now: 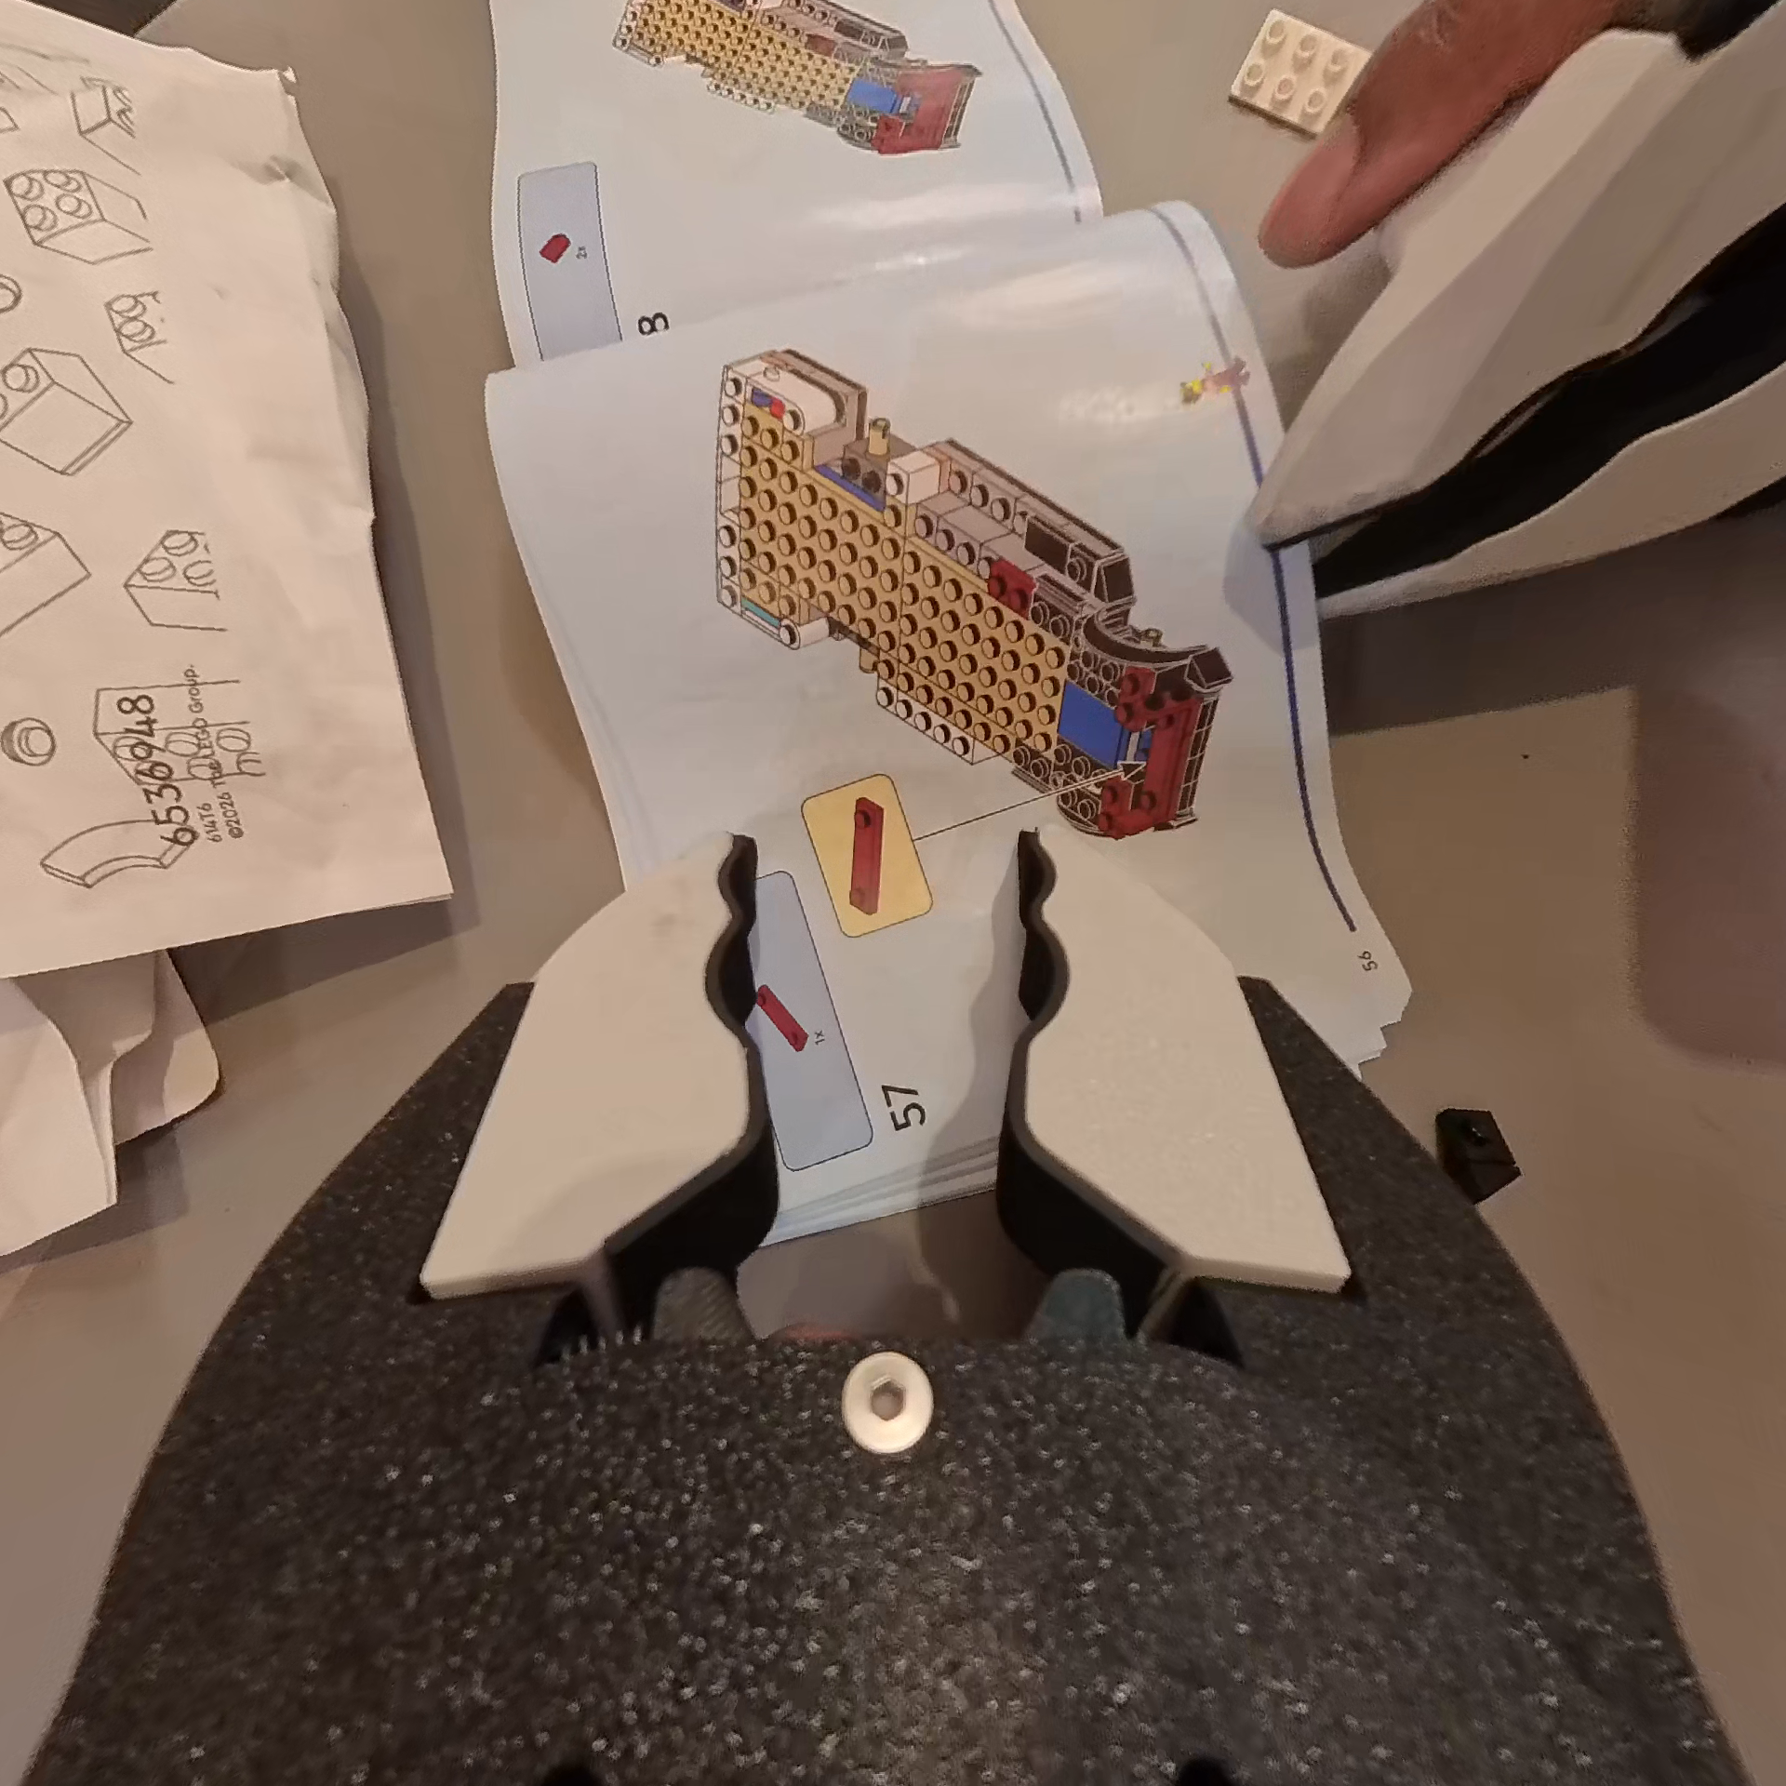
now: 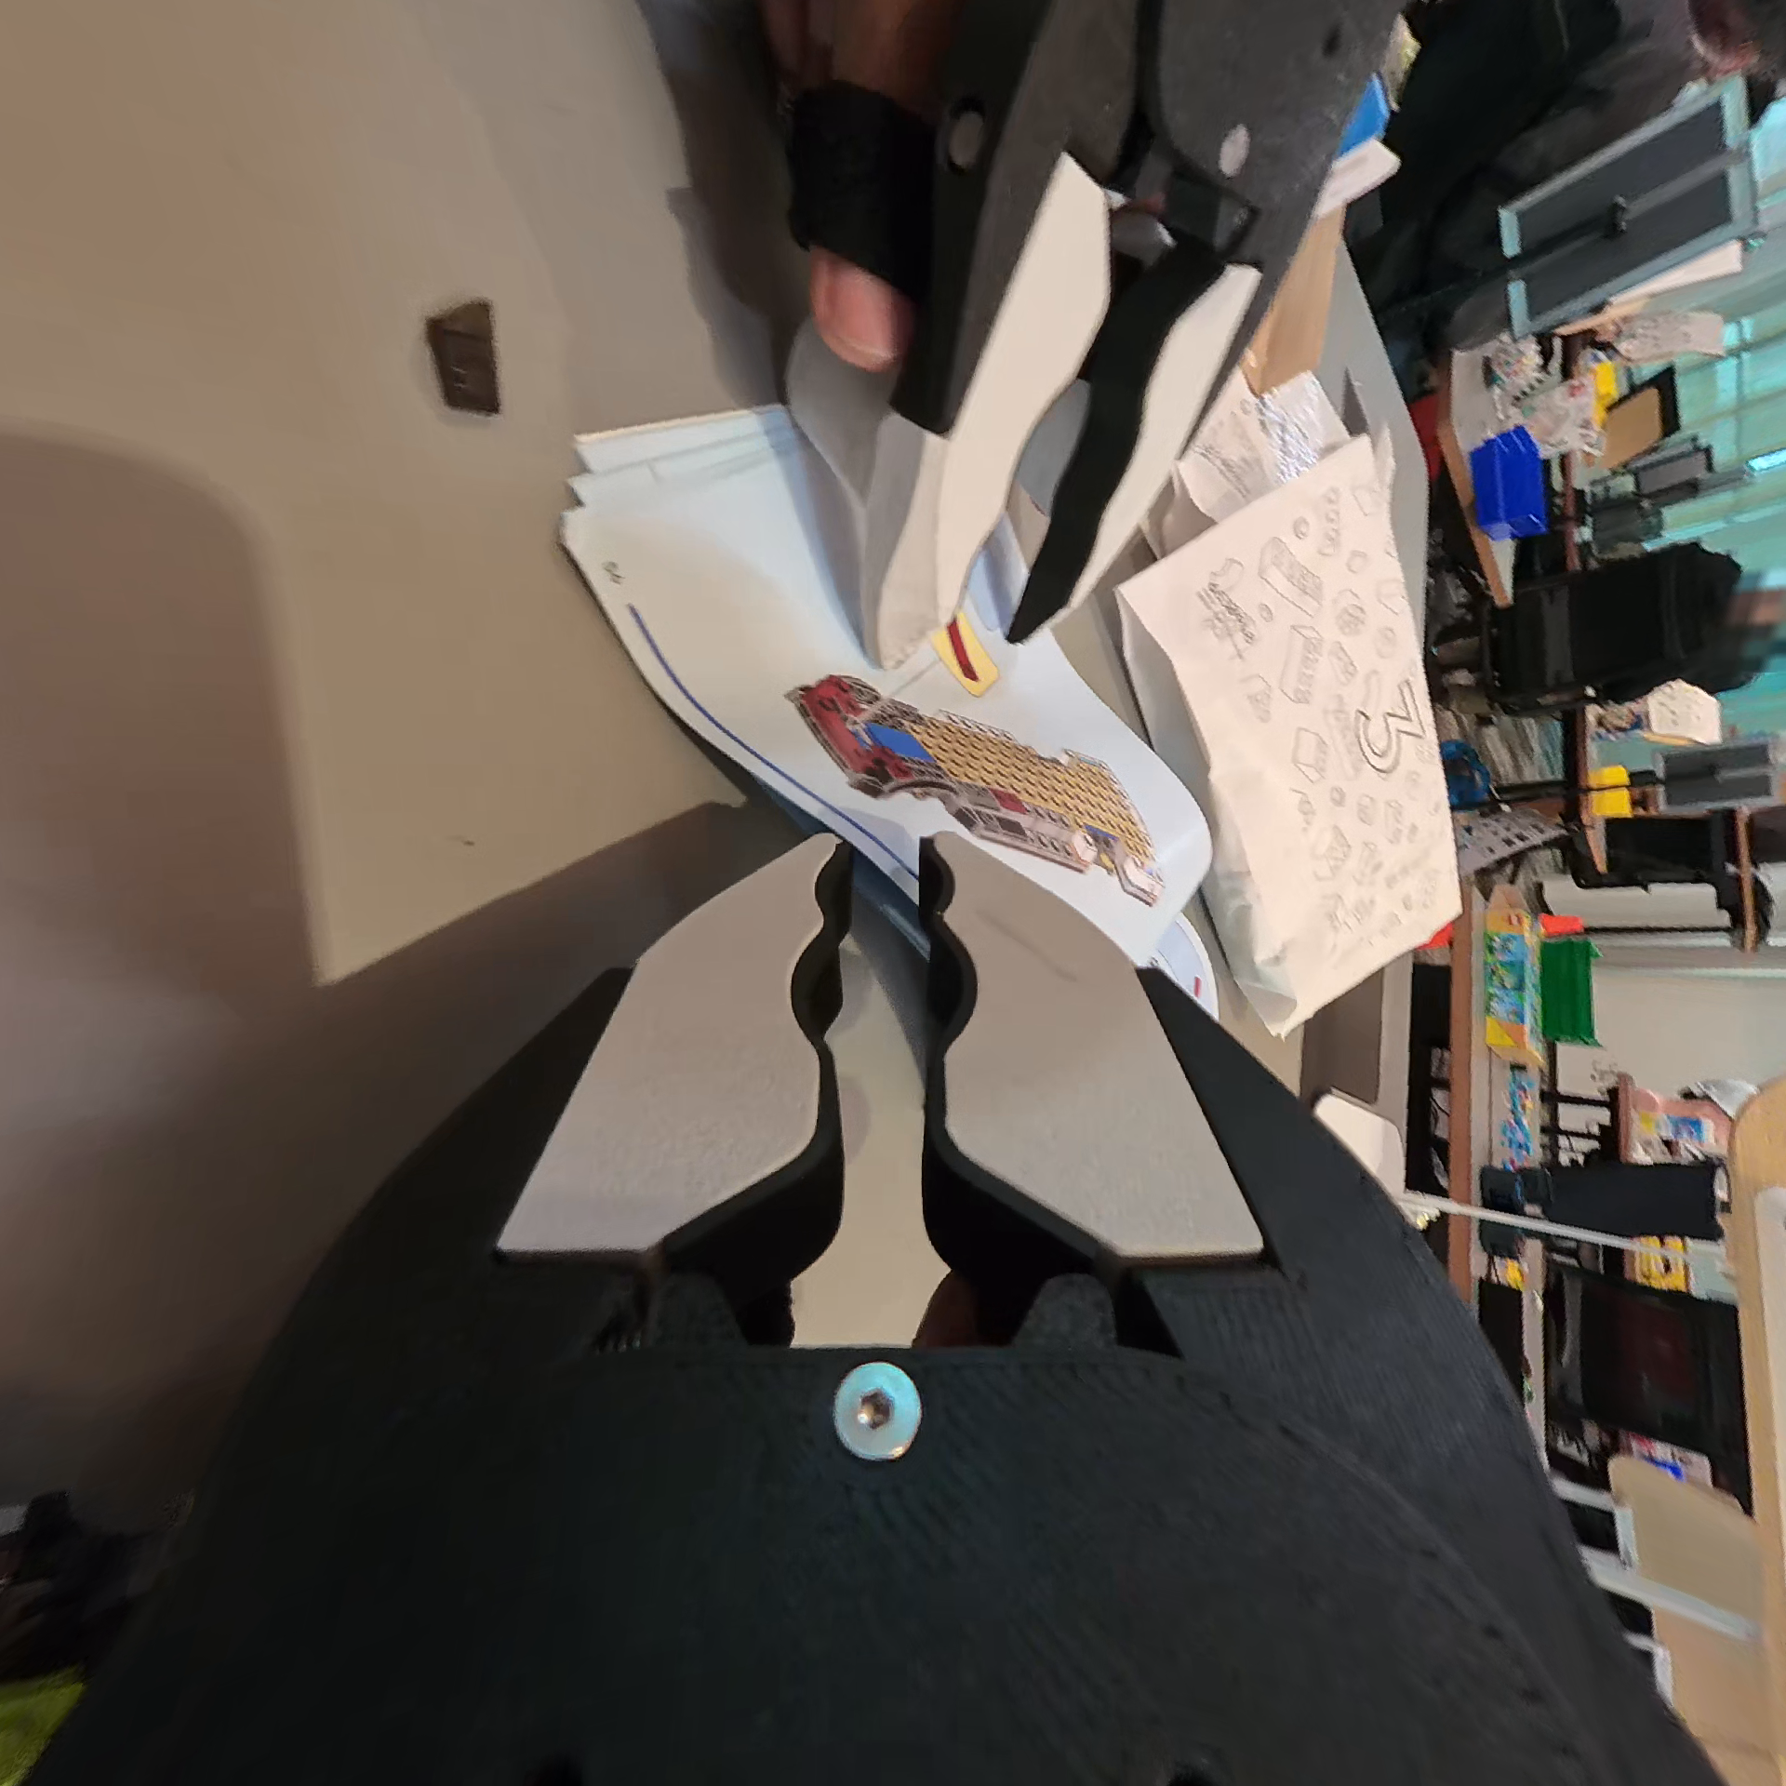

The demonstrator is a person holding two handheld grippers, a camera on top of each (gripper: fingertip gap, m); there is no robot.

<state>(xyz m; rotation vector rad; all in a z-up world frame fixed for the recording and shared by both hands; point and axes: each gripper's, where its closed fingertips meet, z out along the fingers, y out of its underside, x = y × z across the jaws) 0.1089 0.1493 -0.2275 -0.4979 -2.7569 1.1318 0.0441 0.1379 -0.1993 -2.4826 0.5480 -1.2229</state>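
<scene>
hovering over the near end of the open booklet (image 1: 676,580) with the left tongs (image 1: 879,850), released and wide apart, gripping nothing. looking straight down between them at a printed yellow box (image 1: 867,855) on the top page (image 1: 1111,406). hanging close above the paper, tips near that box in the right wrist view; touching it or not, cannot tell.

coming in at the page's right edge with the right tongs (image 2: 884,850), tilted on their side and parted only narrowly. straddling that edge, by the blue line, with the paper lying between the two tips. showing a slim gap between the pads, so not clamping the sheet; nothing grasped there. resting a finger (image 1: 1353,193) along the tool's top side.

lying on the grey worktop (image 1: 1546,870) with the booklet curling up at the middle fold, the far pages arching away. sitting just left of the booklet, a crumpled white bag (image 1: 193,483) with line drawings of bricks. lying at the far right, well apart from both tongs, a cream studded plate (image 1: 1300,68). sitting near right, just beside the left tool's body, a small black piece (image 1: 1474,1150).
</scene>
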